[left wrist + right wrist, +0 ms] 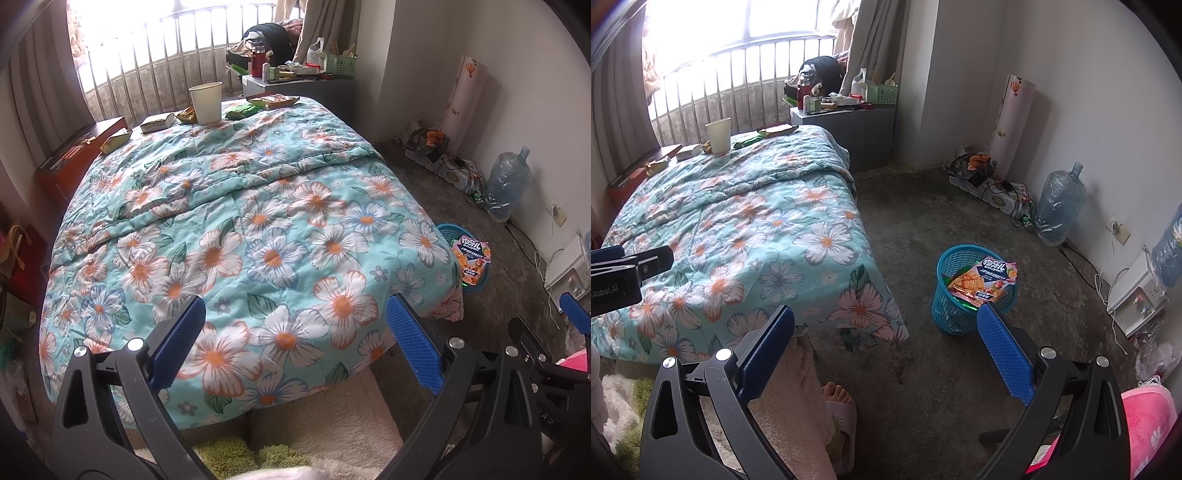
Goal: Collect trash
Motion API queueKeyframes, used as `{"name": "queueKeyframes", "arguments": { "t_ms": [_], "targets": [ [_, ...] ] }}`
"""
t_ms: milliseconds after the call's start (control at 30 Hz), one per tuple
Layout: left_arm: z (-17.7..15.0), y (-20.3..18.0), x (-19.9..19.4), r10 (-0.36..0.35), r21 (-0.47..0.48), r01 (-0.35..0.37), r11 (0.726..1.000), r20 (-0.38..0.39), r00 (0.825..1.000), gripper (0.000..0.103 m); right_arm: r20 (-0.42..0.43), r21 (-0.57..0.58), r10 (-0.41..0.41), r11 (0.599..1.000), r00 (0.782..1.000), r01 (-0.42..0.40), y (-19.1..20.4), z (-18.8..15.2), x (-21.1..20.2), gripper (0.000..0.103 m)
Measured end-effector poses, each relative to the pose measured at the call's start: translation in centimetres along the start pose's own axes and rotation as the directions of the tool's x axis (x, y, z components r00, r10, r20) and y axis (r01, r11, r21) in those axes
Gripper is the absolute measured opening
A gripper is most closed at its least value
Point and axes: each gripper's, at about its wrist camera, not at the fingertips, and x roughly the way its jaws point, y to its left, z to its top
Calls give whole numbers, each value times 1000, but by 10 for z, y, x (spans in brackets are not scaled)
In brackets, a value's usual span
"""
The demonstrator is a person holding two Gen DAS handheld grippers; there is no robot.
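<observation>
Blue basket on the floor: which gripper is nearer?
Right. The right gripper hangs open just short of the blue basket; the left gripper, also open, is over the bed's foot.

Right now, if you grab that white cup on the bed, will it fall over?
Probably easily. The cup stands upright on a soft, wrinkled quilt, so its footing looks wobbly. It is tall with a narrower base, likely paper, so light and squashy; a hard squeeze may crumple it. Whether anything is inside cannot be seen.
</observation>
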Motion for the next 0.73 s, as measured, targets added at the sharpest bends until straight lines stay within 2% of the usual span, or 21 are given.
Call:
{"name": "queueKeyframes", "arguments": {
  "t_ms": [733],
  "targets": [
    [-2, 0, -2, 4, 1, -4, 1000, 0, 1000, 94, -1, -1, -1, 1000, 1000, 1, -1, 0, 0, 96]
  ]
}}
